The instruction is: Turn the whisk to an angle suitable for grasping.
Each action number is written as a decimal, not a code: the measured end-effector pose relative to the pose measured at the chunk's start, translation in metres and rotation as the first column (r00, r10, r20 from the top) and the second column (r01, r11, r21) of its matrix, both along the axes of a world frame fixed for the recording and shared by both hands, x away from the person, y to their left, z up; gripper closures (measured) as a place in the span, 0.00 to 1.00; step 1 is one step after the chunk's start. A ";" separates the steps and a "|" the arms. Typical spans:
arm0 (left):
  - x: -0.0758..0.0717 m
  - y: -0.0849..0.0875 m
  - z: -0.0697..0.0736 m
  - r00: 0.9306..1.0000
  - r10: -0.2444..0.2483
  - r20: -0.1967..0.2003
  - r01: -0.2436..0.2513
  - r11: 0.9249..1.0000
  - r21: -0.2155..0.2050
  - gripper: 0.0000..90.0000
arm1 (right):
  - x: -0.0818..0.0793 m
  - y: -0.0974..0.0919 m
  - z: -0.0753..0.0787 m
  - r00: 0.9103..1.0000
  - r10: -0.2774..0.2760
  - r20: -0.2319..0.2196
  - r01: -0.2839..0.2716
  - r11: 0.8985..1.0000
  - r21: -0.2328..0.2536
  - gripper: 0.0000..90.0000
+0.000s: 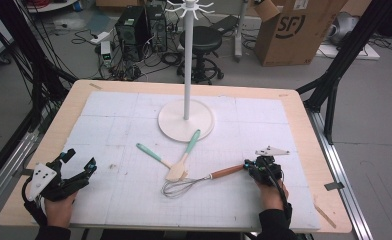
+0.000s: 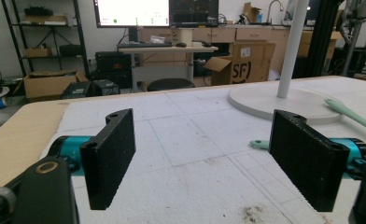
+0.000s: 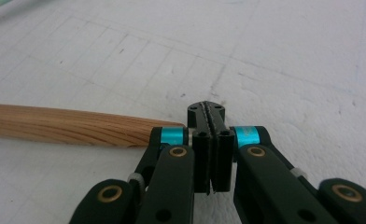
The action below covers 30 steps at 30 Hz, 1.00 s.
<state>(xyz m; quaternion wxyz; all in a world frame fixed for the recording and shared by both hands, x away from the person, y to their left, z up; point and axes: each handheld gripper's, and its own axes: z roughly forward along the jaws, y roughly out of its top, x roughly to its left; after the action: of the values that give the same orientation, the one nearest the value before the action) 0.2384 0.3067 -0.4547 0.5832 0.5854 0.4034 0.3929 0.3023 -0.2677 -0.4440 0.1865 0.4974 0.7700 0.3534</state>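
A wire whisk (image 1: pixel 184 186) with a wooden handle (image 1: pixel 227 172) lies on the white mat, handle toward the right. My right gripper (image 1: pixel 248 165) sits at the handle's end with its jaws pressed together and nothing between them. In the right gripper view the wooden handle (image 3: pixel 69 126) lies just left of the shut right gripper (image 3: pixel 206 110), its end hidden behind the left jaw arm. My left gripper (image 1: pixel 81 159) rests at the table's near left corner, open. In the left gripper view the left gripper (image 2: pixel 204 140) has only bare mat between its wide-apart jaws.
A white stand's pole (image 1: pixel 186 65) rises from a round base (image 1: pixel 204 131) at the mat's middle. A wooden spatula with a teal handle (image 1: pixel 185 156) and a second teal-handled utensil (image 1: pixel 151 153) lie in front of the base. A stool, boxes and cables sit on the floor beyond the table.
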 end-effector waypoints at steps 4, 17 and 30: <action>0.000 0.000 0.000 1.000 0.001 -0.002 -0.001 1.000 0.003 0.26 | -0.002 0.015 0.000 0.999 0.051 -0.006 -0.051 0.999 0.008 0.99; 0.001 0.001 0.000 1.000 -0.004 -0.005 0.004 1.000 -0.001 0.26 | -0.011 0.088 -0.001 0.986 0.169 0.008 -0.169 0.986 -0.009 0.99; 0.003 0.006 0.001 0.999 -0.040 -0.033 0.038 0.998 -0.044 0.29 | -0.024 0.064 0.006 0.978 0.161 0.130 -0.168 0.985 0.042 0.87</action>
<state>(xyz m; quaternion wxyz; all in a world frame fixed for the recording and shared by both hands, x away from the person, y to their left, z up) 0.2418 0.3126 -0.4537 0.5964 0.5870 0.4100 0.3628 0.2788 -0.2039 -0.4377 0.1918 0.4136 0.7856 0.4184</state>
